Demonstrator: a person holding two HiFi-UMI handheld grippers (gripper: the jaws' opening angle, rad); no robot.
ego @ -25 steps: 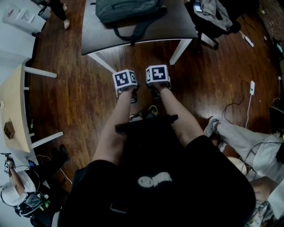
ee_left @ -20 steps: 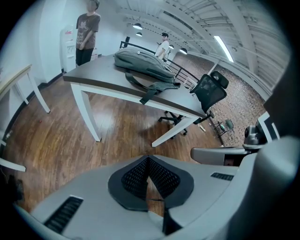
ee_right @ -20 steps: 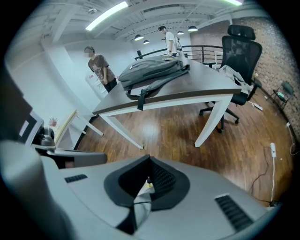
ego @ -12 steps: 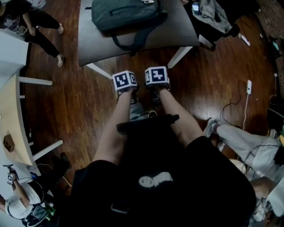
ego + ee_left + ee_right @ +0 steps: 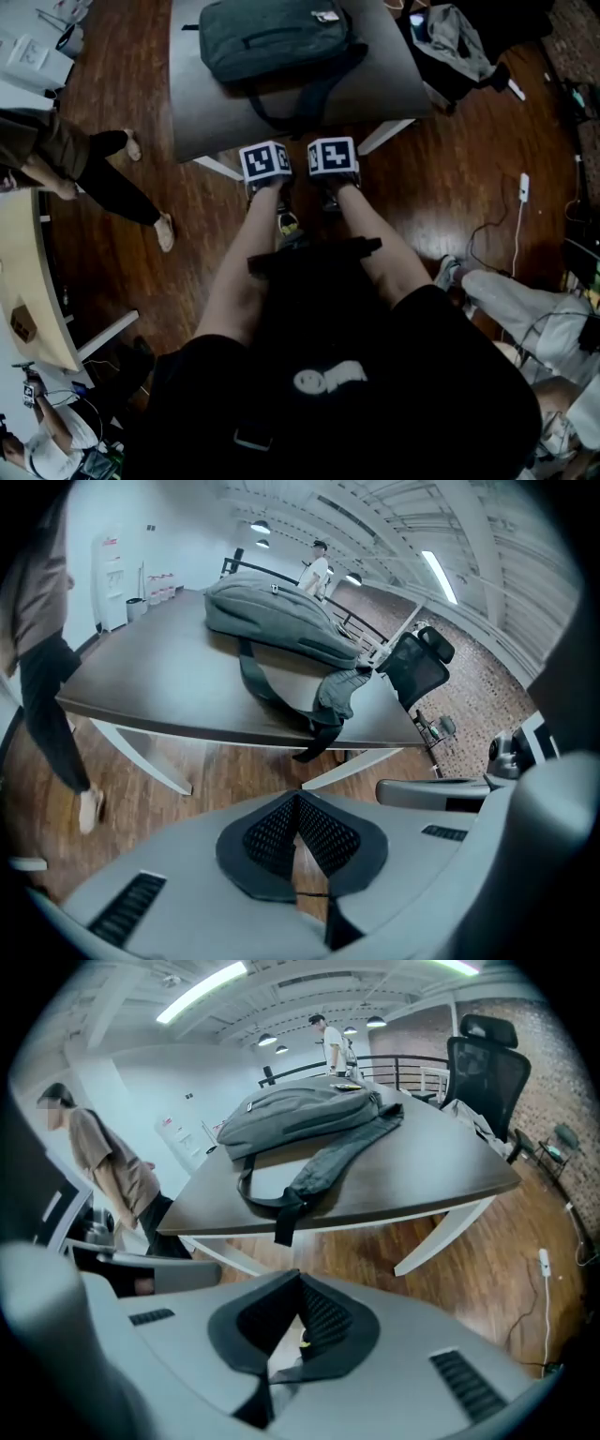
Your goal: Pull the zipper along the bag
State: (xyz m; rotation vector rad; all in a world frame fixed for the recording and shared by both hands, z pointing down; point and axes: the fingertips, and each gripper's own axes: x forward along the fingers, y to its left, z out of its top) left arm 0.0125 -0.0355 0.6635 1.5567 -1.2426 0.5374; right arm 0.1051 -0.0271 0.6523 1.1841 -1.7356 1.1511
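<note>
Grey bag (image 5: pixel 272 37), left gripper (image 5: pixel 296 801) beside right gripper (image 5: pixel 300 1281)

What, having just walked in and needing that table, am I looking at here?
A person holds a gripper in each hand. The left gripper and right gripper sit side by side just short of the near edge of the table, both with jaws shut on nothing. The grey backpack lies on the table beyond them, untouched, a strap hanging over the edge. The zipper pull has not begun.
</note>
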